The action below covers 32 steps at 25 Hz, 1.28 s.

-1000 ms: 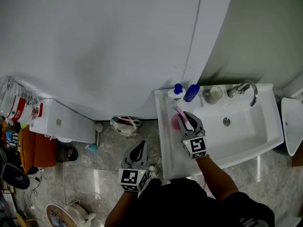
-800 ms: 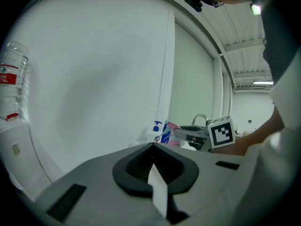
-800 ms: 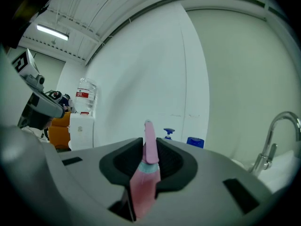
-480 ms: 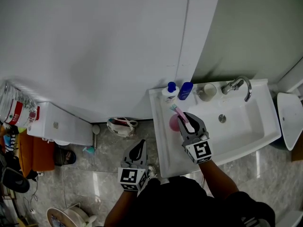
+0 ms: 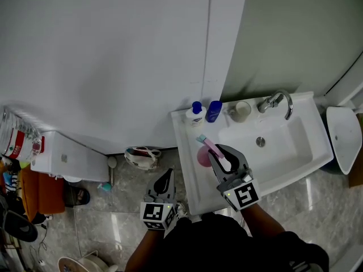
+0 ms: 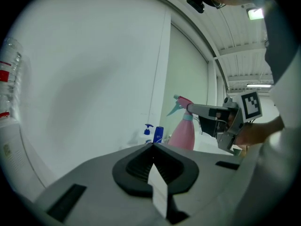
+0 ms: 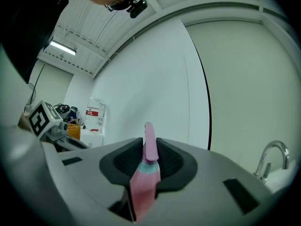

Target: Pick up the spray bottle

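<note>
The spray bottle (image 5: 203, 155) is pink with a teal collar and trigger. It hangs above the left rim of the white sink (image 5: 187, 174). My right gripper (image 5: 217, 156) is shut on its neck and points level. In the right gripper view the bottle (image 7: 142, 185) stands upright between the pads of my right gripper (image 7: 149, 150). From the left gripper view, the bottle (image 6: 182, 132) shows ahead, held up by the right gripper (image 6: 194, 110). My left gripper (image 5: 165, 181) hovers over the floor left of the sink, its jaws shut on nothing (image 6: 153, 147).
A white pump bottle (image 5: 194, 115), a blue bottle (image 5: 214, 111) and a cup (image 5: 240, 111) line the sink's back ledge beside the faucet (image 5: 275, 102). A toilet tank (image 5: 68, 160) stands at left, a bag (image 5: 139, 156) lies on the floor, and a white bin (image 5: 343, 137) is at right.
The right gripper has lifted the spray bottle up off the sink's left rim. The left gripper has hardly moved.
</note>
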Each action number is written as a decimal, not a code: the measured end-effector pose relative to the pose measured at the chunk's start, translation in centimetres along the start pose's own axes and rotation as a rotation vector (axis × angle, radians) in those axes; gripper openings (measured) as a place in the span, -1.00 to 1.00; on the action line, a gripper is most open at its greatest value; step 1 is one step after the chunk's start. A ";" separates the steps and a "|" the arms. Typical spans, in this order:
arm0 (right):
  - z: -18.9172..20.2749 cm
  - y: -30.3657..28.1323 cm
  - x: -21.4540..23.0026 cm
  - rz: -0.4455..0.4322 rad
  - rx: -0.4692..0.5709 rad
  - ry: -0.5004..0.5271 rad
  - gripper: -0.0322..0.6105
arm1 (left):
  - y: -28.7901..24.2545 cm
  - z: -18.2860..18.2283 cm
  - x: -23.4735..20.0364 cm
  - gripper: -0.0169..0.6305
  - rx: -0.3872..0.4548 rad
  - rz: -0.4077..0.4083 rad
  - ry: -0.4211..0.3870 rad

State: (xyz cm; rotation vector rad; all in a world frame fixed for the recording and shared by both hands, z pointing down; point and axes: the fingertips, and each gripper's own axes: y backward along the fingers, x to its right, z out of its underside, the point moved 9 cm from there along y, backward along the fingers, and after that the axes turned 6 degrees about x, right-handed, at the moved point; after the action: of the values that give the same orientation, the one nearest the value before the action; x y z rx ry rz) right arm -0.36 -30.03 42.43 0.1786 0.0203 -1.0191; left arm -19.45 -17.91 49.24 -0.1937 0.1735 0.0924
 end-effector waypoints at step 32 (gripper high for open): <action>-8.6 2.6 -1.5 0.010 0.121 0.018 -0.63 | 0.8 -5.3 -1.7 -0.96 0.176 -0.054 -0.084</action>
State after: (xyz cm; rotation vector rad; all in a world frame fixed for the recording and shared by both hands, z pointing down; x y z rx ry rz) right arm 1.64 -26.07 34.51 0.2977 -0.0262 -1.0095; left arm -22.06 -18.34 44.27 -0.0188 0.0915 0.0315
